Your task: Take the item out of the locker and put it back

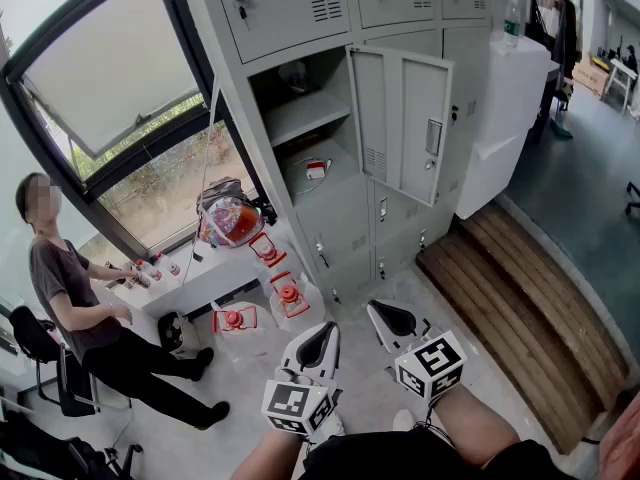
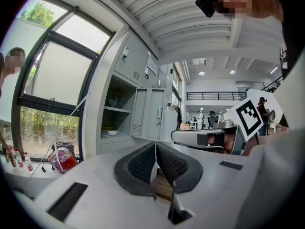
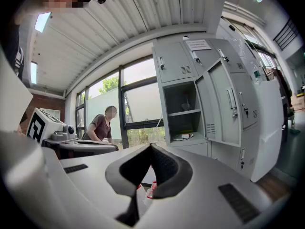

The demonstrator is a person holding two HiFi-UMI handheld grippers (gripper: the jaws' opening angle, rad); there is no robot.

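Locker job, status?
Left gripper and right gripper shut, empty. Red-and-white item in locker, below shelf, untouched. Door open; red-capped jugs on floor nearby.

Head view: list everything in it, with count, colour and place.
lockers: one bank, grey, ahead against the wall
locker door: one, grey, swung open
item: one, white and red, on the open compartment's floor, below its shelf
bag: one, multicoloured, on the white ledge by the window
jugs: three, clear with red tops, low, left of the lockers
seated person: one, dark clothes, far left
wooden planks: brown, floor at right
left gripper: one, white with black pads, shut, bottom centre
right gripper: one, same colours, shut, beside it
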